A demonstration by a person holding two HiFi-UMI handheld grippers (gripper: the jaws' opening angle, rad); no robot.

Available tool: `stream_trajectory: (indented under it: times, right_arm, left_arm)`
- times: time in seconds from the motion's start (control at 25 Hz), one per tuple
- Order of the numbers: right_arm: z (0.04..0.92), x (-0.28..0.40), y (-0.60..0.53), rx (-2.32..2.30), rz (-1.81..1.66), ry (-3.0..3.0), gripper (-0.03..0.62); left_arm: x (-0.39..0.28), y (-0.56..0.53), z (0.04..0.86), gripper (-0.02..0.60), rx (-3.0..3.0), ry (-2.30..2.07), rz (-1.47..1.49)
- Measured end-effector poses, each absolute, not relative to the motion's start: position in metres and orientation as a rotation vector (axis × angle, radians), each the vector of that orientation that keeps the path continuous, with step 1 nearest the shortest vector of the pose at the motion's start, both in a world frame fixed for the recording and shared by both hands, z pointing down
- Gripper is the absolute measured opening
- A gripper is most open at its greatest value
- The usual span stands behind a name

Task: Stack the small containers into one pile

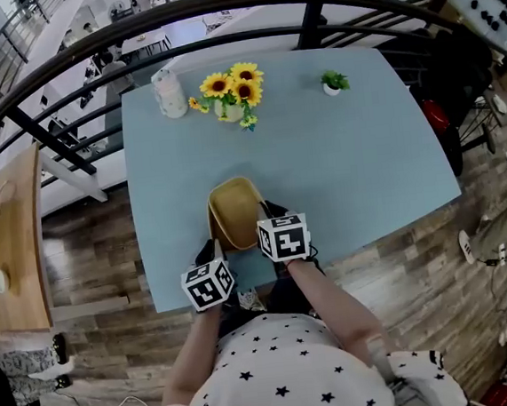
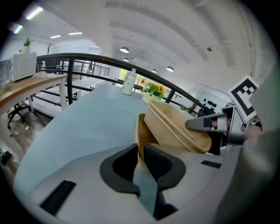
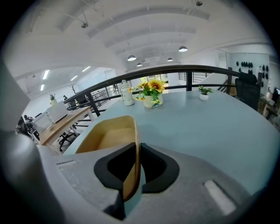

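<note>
Fingers (image 2: 124,165) of the left gripper (image 2: 141,153) are clamped on the thin side wall of a tan container (image 2: 141,133), while at its right the right gripper (image 3: 138,154) is likewise closed on the rim of a second container (image 3: 109,139), which is tipped against the first. Whether it sits inside cannot be told. Seen from the head view, both containers are close to the near edge of a pale blue table (image 1: 357,170), directly in front of a person in a white top (image 1: 288,373) printed with black stars. Along the table's far side, from left to right, stand a white bottle (image 1: 170,94), a vase of sunflowers (image 1: 234,91) and a small potted plant (image 1: 334,82), well apart from the containers. A wooden counter (image 1: 12,239) lies off to the left. A black curved railing (image 1: 217,9) runs behind the table, and the floor (image 1: 97,248) is dark wood planking. Overhead, in the gripper views, round ceiling lights (image 3: 131,57) dot a white arched ceiling (image 3: 131,26).
</note>
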State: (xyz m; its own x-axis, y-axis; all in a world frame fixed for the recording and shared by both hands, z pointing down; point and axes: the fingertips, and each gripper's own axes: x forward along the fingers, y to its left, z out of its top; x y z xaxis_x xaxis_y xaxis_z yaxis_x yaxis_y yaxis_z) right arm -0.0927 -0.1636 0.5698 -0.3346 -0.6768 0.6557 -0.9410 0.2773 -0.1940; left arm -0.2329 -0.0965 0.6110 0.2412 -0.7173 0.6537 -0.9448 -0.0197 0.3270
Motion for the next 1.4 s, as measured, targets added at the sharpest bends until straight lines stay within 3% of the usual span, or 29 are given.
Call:
stream_trajectory:
  times: [0.68, 1.4]
  right_arm:
    - [0.570, -0.100, -0.144, 1.469, 0.832, -2.121, 0.031]
    - [0.570, -0.118, -0.129, 1.484, 0.927, -2.121, 0.031]
  left_arm:
    - [-0.226, -0.068, 0.612, 0.044, 1.844, -1.456, 0.432]
    - [-0.274, -0.062, 0.587, 0.044, 1.901, -1.569, 0.409]
